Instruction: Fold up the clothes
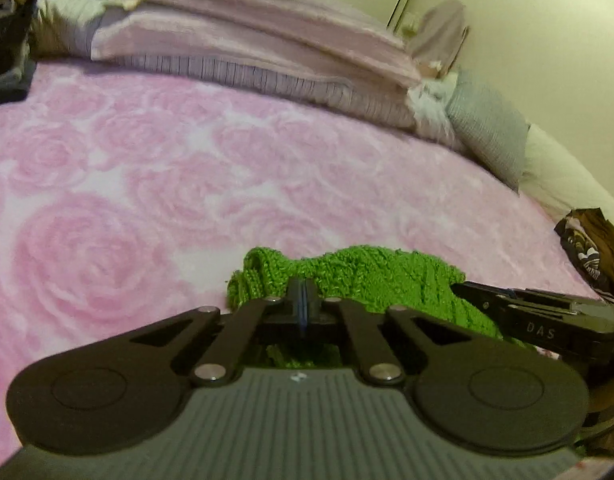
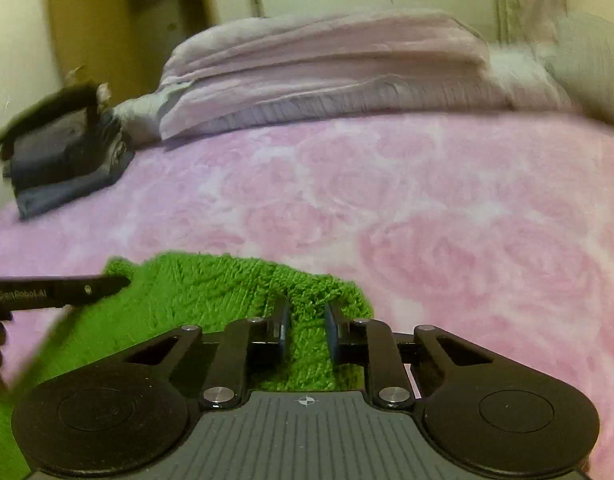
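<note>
A bright green knit garment (image 1: 371, 276) lies bunched over the pink rose-patterned blanket (image 1: 147, 184) right in front of both grippers. My left gripper (image 1: 303, 300) has its jaws together, with the garment's edge pinched at the tips and more knit hanging below. A thick fold of the same green knit (image 2: 211, 292) fills the narrow gap between the pads of my right gripper (image 2: 307, 324), and they press on it. Each gripper shows side-on in the other's view: the right gripper (image 1: 463, 289) at the right, the left gripper (image 2: 121, 281) at the left.
Folded lilac bedding and pillows (image 2: 327, 76) are stacked at the far side of the bed. A pile of dark folded clothes (image 2: 63, 152) sits far left. A grey pillow (image 1: 487, 128) leans on the wall, and a dark patterned item (image 1: 591, 248) lies at the right edge.
</note>
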Demonstrator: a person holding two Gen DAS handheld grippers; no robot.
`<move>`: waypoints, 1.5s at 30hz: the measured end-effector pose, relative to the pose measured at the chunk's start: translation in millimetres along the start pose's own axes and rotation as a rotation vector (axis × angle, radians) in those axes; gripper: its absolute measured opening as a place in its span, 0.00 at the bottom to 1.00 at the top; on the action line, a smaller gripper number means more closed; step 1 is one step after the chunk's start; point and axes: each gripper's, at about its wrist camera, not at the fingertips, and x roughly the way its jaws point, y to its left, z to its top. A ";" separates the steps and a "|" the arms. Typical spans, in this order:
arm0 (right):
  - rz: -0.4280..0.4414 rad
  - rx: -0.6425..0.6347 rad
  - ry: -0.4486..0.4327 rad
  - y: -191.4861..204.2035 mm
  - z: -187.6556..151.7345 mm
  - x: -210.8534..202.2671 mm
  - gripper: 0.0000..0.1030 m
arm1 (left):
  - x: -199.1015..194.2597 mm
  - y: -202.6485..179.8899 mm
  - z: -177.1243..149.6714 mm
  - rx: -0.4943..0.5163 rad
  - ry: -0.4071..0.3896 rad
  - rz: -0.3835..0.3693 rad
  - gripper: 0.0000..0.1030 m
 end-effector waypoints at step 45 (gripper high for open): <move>0.056 0.030 0.017 76.4 -115.5 -206.2 0.46 | -171.9 -109.0 -123.7 0.133 0.069 0.169 0.14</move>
